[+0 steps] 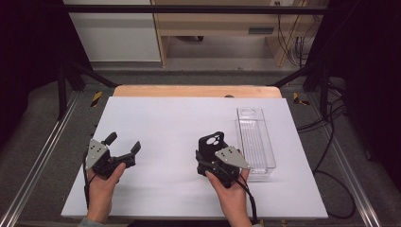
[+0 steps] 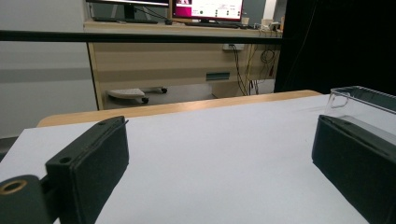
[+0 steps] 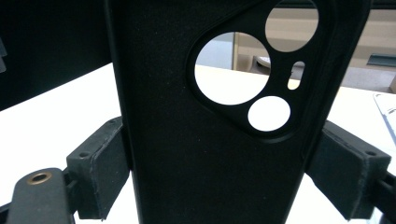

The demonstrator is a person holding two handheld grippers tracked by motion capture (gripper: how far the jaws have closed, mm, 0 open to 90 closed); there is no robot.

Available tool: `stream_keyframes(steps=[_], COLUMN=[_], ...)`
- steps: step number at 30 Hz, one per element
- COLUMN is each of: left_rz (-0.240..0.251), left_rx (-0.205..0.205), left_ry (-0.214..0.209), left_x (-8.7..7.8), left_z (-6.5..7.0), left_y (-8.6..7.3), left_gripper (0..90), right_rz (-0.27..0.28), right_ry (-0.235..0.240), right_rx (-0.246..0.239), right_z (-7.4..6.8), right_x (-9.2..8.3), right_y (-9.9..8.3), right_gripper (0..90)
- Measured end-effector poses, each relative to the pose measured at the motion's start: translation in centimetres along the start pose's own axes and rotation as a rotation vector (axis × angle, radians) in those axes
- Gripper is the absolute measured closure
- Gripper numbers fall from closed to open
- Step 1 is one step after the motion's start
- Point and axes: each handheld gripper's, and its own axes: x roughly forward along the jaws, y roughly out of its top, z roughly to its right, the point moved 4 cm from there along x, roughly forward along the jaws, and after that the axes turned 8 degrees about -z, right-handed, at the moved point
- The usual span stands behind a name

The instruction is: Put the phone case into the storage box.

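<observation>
A black phone case with round camera cut-outs stands upright between the jaws of my right gripper, at the table's right of centre. In the right gripper view the case is close up, and both pads press on its side edges. My left gripper rests at the left of the white table top, held by a hand, jaws spread wide. Nothing lies between its jaws in the left gripper view, only bare white surface.
A clear plastic tray lies lengthwise just right of the phone case; its near corner shows in the left gripper view. The white sheet covers a wooden table. Desks, cables and monitors stand beyond the far edge.
</observation>
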Motion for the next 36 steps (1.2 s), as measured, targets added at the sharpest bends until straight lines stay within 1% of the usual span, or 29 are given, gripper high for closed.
stream_keyframes(steps=[4, 8, 11, 13, 17, 23, 24, 26, 32, 36], left_rz=[0.001, -0.001, 0.001, -0.002, -0.006, -0.013, -0.013, -0.015, -0.015, -0.019], left_rx=[-0.008, -0.005, -0.007, -0.004, -0.001, 0.001, 0.003, 0.000, -0.002, 0.002], left_ry=[0.001, 0.001, 0.003, 0.004, 0.005, 0.009, 0.015, 0.011, 0.009, 0.007], left_x=[-0.1, 0.0, 0.0, 0.0, 0.0, 0.1, 0.0, 0.0, 0.0, 0.1], left_z=[-0.1, -0.2, -0.3, -0.3, -0.3, -0.4, -0.5, -0.5, -0.6, -0.5], left_y=[-0.1, -0.1, -0.1, -0.2, -0.3, -0.6, -0.6, -0.6, -0.7, -0.7], left_gripper=[4.1, 4.2, 4.2, 4.2, 4.1, 4.2, 4.2, 4.2, 4.2, 4.2], right_rz=[0.012, 0.019, 0.033, 0.047, 0.079, 0.125, 0.133, 0.143, 0.151, 0.143], right_ry=[-0.010, -0.018, -0.028, -0.039, -0.063, -0.093, -0.098, -0.108, -0.142, -0.168], right_rx=[-0.001, -0.008, -0.010, -0.003, 0.007, -0.005, -0.005, -0.006, -0.033, -0.051], right_z=[0.2, 0.4, 0.9, 1.4, 2.6, 4.1, 4.3, 4.8, 6.0, 7.1], right_x=[-0.3, -0.4, -0.7, -0.9, -1.5, -2.0, -2.0, -2.0, -1.9, -1.7], right_y=[0.1, 0.3, 0.8, 1.4, 2.6, 5.0, 5.4, 6.2, 8.6, 9.8], right_gripper=[14.3, 14.3, 14.3, 14.3, 14.3, 14.3, 14.3, 14.3, 14.3, 14.3])
